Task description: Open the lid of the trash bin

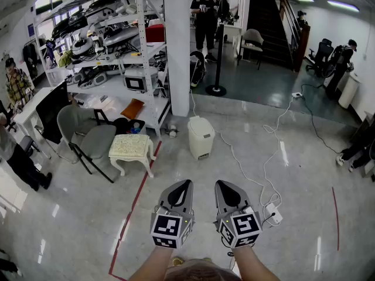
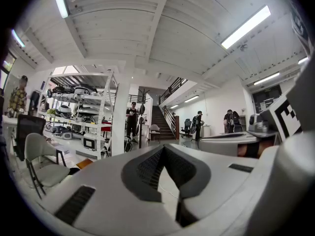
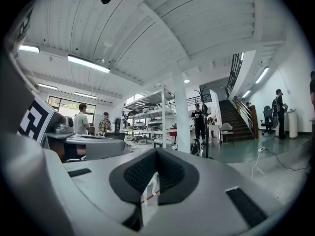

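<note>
Left gripper: held low and near the body on a bare forearm. It points forward and slightly inward, and its black-and-white marker cube faces up.
Left jaws: in the left gripper view the dark ribbed pads are pressed together at the tips. Nothing is between them, and only a thin slit of pale floor shows lower down.
Right gripper: level with the left one and just beside it, leaning slightly inward.
Right jaws: in the right gripper view the tips are clenched together and hold nothing.
Trash bin: small white plastic bin, boxy with rounded corners, standing upright on the glossy grey floor.
Bin lid: down and flush on the rim.
Bin position: ahead of both grippers, roughly on the line between them and well apart from either. It stands just in front of the square white pillar.
Left of bin: grey office chair. Next to it is a cream low stool with a quilted top, near the foot of white metal shelving loaded with equipment.
Floor mark: a red tape line runs from beside the stool towards the left gripper.
Right of bin: a thin white cable trails across the floor to a white power strip, just right of the right gripper.
</note>
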Tool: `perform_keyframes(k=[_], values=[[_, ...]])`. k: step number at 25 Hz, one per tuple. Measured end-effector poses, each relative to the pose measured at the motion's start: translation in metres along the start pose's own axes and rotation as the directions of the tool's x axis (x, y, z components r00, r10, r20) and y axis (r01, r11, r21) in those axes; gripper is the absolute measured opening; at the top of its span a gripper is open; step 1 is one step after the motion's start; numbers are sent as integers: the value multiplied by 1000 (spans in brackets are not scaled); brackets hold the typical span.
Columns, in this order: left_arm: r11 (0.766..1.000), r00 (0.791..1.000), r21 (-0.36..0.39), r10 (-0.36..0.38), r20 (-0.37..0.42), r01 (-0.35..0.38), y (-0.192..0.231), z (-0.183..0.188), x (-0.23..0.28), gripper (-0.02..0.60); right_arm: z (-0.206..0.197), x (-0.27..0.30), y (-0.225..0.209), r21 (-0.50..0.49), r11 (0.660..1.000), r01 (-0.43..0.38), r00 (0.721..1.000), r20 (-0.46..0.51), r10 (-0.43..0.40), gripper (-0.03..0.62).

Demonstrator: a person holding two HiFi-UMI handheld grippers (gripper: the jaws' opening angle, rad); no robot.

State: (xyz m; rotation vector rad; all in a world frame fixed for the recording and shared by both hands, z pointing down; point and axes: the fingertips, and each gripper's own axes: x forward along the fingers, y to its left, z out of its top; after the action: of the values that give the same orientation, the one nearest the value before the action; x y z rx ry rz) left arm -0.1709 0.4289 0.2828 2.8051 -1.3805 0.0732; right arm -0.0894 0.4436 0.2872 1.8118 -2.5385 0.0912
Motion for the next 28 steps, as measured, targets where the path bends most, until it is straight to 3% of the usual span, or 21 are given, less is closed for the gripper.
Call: perform_keyframes(k=[13,28], values=[[1000,1000,5,3,-3,-3,-21,6,2,-14,16,-24,-18,20,999,-38,998,57,37,14],[999,999,-6,41,-21,-41,-35,-8,18,-14,9,-31,-48,28,997,-69,996,59,67,14]])
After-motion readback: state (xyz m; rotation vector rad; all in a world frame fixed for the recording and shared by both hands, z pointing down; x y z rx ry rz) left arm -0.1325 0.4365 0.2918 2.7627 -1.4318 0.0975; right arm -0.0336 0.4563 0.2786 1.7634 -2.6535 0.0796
